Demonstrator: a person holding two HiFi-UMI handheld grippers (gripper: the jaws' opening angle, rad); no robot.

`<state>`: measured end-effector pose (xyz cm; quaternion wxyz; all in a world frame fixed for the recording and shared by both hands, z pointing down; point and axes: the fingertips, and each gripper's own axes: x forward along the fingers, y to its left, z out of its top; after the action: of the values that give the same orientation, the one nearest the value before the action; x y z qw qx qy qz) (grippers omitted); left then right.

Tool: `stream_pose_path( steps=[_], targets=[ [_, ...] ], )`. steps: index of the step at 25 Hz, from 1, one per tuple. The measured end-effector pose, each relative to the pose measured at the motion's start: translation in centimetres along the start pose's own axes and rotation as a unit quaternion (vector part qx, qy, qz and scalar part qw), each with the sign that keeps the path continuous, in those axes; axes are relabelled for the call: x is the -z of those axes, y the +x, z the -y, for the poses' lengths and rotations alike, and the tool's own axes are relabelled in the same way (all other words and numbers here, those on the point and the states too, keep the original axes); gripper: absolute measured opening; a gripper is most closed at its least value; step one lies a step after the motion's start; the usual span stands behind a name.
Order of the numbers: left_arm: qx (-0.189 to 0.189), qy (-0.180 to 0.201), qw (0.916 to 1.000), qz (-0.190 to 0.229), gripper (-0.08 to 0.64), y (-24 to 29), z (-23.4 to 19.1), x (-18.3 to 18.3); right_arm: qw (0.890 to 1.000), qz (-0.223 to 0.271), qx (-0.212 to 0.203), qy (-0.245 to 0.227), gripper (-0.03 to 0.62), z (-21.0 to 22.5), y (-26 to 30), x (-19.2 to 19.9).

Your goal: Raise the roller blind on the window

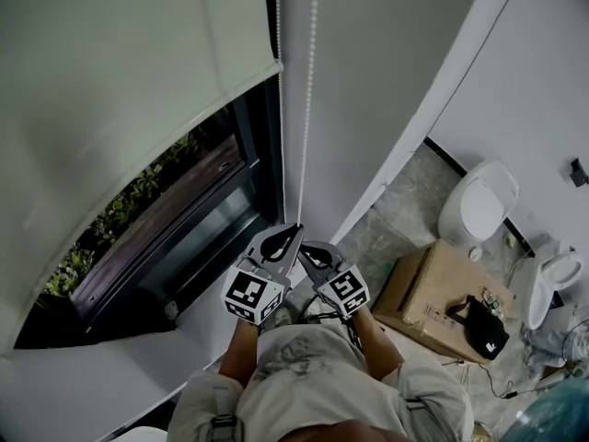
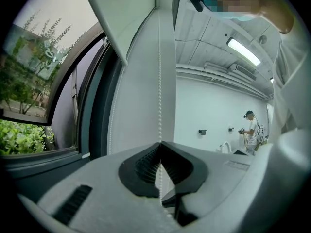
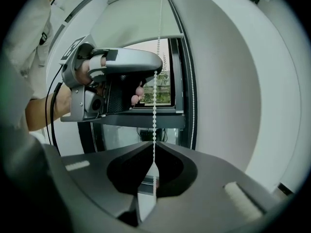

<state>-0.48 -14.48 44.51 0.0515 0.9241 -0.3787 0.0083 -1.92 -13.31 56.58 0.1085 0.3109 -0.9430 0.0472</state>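
Both tongs are clamped on one strand of the bead chain (image 2: 159, 81). The left gripper (image 2: 159, 143) has its jaws shut tip to tip with the beads running through the pinch. The right gripper (image 3: 154, 145) is the same, just below the left one. Neither has hold of anything else.

Risks, as I read it:
- The pinch is at the very tips on a thin chain. If you pull hard, beads could pop through and you lose the stroke.
- Both grippers sit low, near the window sill (image 1: 138, 357), so you likely have little downward travel left. You'd need to re-grip higher, one gripper at a time. If you open both at once, the blind may run back.
- The other strand (image 3: 192, 101) hangs close along the right edge of the window frame (image 1: 262, 155). Catch it by mistake and you drive the blind the wrong way.
- A pull angled away from the frame could jam or derail the chain at the top. That end is out of view, so I can't check it.

The roller blind (image 1: 120, 81) is plain off-white fabric, flat, with a straight bottom hem. It covers the upper part of the window. The lower glass is exposed and shows green foliage outside. It looks partly raised, with more to go.
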Motion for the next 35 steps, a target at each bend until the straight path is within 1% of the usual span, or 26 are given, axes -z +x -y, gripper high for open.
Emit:
stream_pose_path(
  steps=[2,4,10,16,19,25,35],
  targets=[
    [0.002,0.001,1.0000,0.000,0.014,0.1,0.1,-0.1,1.000,0.002,0.001,-0.007,0.023,0.0,-0.3,-0.3],
    [0.003,0.001,1.0000,0.000,0.014,0.2,0.1,-0.1,1.000,0.011,-0.004,-0.006,0.046,-0.1,-0.7,-1.1],
    [0.002,0.001,1.0000,0.002,0.014,0.3,-0.1,-0.2,0.999,0.046,-0.004,-0.003,0.065,0.3,-2.6,-5.1],
    [0.002,0.002,1.0000,0.003,0.014,0.2,-0.2,-0.2,0.993,0.121,-0.003,0.006,0.066,1.1,-4.8,-10.9],
    [0.002,0.002,1.0000,0.004,0.014,0.2,-0.1,-0.3,0.989,0.145,-0.003,0.011,0.066,1.5,-5.9,-13.3],
    [0.001,0.005,1.0000,0.003,0.014,-0.2,-0.3,-0.2,0.982,0.191,-0.001,-0.007,0.066,1.8,-7.1,-17.8],
    [0.003,0.006,1.0000,0.002,0.014,-0.3,-0.3,-0.2,0.973,0.224,-0.027,-0.040,0.100,1.3,-6.2,-24.0]
  ],
)
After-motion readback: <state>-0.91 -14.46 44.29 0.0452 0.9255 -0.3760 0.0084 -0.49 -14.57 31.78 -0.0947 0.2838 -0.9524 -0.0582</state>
